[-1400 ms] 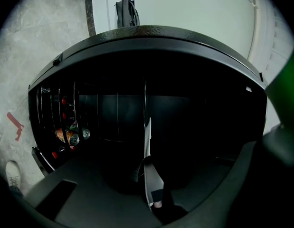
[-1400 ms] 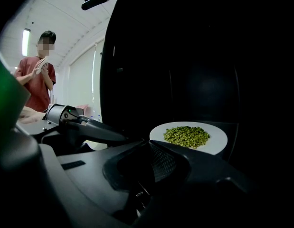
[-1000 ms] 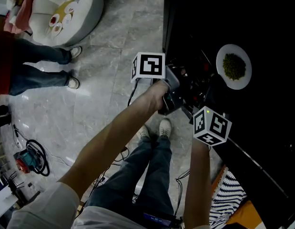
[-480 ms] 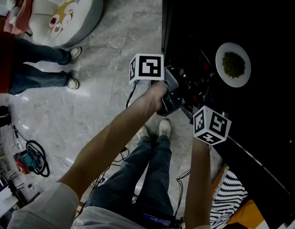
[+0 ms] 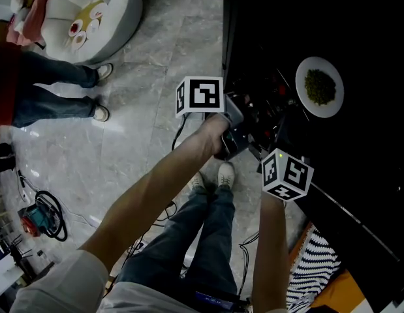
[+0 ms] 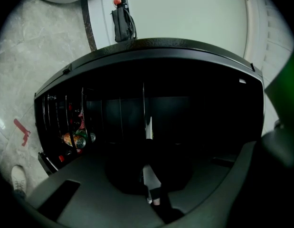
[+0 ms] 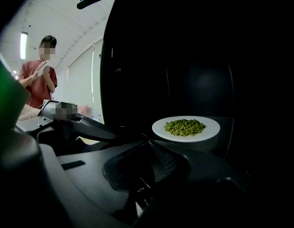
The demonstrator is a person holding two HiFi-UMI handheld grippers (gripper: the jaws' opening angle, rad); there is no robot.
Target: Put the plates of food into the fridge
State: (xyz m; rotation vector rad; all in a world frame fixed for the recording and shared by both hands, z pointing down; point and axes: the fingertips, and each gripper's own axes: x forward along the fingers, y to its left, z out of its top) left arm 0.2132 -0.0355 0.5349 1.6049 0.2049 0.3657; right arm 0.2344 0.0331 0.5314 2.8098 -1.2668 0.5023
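Both hand-held grippers up at the fridge, peas plate sitting loose

The black fridge (image 6: 184, 75) fills most of my feeds and it's super dark. My left hand-held gripper (image 6: 149, 182) has its jaws pinched to a thin slit with nothing in them. The right hand-held gripper (image 7: 151, 167) looks pinched together and empty too. The white plate (image 7: 161, 127) sits just past it on a dark surface at the fridge, shelf or top I can't tell, with green peas (image 7: 184, 126) heaped on it.

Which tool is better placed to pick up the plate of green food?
Right, likely. The right tool points straight at the plate of green food, just ahead. The left tool faces a dark cabinet holding cans; its view shows no plate.
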